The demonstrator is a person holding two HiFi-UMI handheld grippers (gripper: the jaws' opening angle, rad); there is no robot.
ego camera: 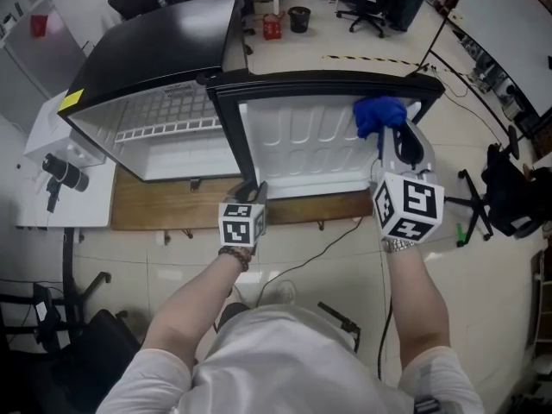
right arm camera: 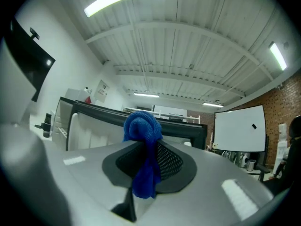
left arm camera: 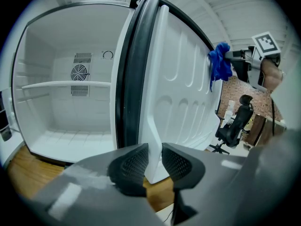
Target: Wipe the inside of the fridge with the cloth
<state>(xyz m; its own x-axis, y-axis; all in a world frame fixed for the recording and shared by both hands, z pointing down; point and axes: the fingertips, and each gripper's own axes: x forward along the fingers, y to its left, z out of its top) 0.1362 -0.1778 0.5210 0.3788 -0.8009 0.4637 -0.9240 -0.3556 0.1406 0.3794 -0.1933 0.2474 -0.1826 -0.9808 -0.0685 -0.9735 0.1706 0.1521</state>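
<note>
The blue cloth (ego camera: 379,113) is pinched between the jaws of the right gripper (right arm camera: 146,149). A bunched knob of it stands above the pads and a tail hangs below them. In the head view the cloth is seen at about 1 o'clock from the middle, at the white inner side of the open fridge door (ego camera: 297,145), near its free upper corner. Contact with the door cannot be told surely. The left gripper (left arm camera: 155,158) is pressed together on the lower edge of the same door, which is clamped between both pads at 6 o'clock in its own view. The fridge (ego camera: 155,54) is placed on a wooden board (ego camera: 155,205). Its white inside, with one shelf (left arm camera: 66,84), is seen at 9 o'clock of the door.
</note>
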